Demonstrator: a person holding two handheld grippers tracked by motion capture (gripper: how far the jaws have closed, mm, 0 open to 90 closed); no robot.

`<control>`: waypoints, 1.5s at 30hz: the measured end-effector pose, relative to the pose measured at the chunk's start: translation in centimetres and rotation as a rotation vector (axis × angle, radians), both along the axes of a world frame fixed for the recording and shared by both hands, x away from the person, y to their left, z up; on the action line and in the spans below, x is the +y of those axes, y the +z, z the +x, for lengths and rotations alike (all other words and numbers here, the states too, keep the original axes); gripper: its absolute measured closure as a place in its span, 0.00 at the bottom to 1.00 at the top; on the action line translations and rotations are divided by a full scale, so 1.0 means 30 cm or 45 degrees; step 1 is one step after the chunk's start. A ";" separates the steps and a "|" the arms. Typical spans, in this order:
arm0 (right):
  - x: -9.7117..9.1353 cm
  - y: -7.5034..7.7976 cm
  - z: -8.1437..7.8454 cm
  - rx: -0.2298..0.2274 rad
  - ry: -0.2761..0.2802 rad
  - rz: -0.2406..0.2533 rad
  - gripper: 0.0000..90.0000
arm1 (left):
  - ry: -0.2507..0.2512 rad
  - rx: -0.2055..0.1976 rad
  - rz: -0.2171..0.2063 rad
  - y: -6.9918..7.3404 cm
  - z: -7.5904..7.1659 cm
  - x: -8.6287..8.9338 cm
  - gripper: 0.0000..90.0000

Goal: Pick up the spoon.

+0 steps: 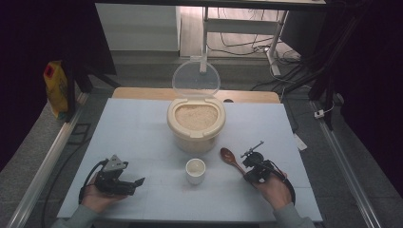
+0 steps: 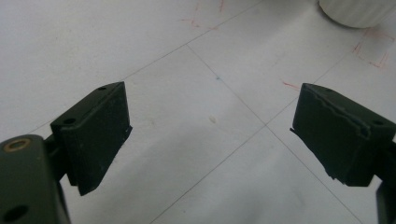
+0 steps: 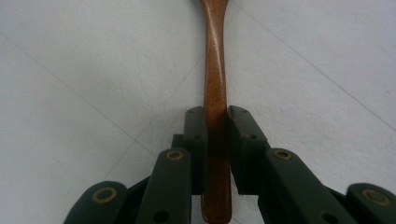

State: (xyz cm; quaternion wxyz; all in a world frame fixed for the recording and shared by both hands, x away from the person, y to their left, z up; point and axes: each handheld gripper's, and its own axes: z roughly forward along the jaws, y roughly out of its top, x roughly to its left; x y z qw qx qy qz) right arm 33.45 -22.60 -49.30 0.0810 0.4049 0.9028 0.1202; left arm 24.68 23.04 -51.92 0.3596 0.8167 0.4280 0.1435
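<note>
Near the front left corner of the table (image 1: 142, 128), the left gripper (image 1: 136, 182) rests in the person's hand with its jaws spread wide and nothing between them. A small white cup (image 1: 195, 170) stands near the middle of the front edge, just in front of the open rice container (image 1: 196, 124). Toward the front right corner, the right gripper (image 1: 249, 167) has its jaws pressed on the handle of the wooden spoon (image 1: 230, 158), which lies on the table with its bowl near the container.

Open rice tub (image 1: 196, 124), lid (image 1: 196, 79) raised; small white cup (image 1: 195, 171) just before it; yellow bag (image 1: 56, 88) beyond table's (image 1: 133, 128) left edge
</note>
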 end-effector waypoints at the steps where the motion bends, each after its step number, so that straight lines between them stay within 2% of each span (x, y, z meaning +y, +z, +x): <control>1: -0.002 0.001 0.000 0.001 0.002 0.001 0.86 | 0.001 0.000 0.000 0.000 0.000 0.000 0.12; 4: -0.010 0.006 0.000 0.001 0.003 0.006 0.86 | 0.004 0.003 0.000 -0.002 0.000 0.001 0.12; 15: -0.058 0.064 -0.020 -0.045 0.022 0.102 0.86 | 0.003 0.006 0.004 -0.005 0.001 0.003 0.12; 21: -0.070 0.086 -0.028 -0.062 0.034 0.123 0.86 | 0.004 0.007 0.003 -0.006 0.001 0.002 0.12; 36: -0.091 0.154 -0.064 -0.092 0.131 0.192 0.86 | 0.004 0.008 0.006 -0.007 0.003 0.004 0.12; 45: -0.079 0.184 -0.089 -0.095 0.202 0.226 0.86 | 0.006 0.005 0.007 -0.006 0.002 0.004 0.12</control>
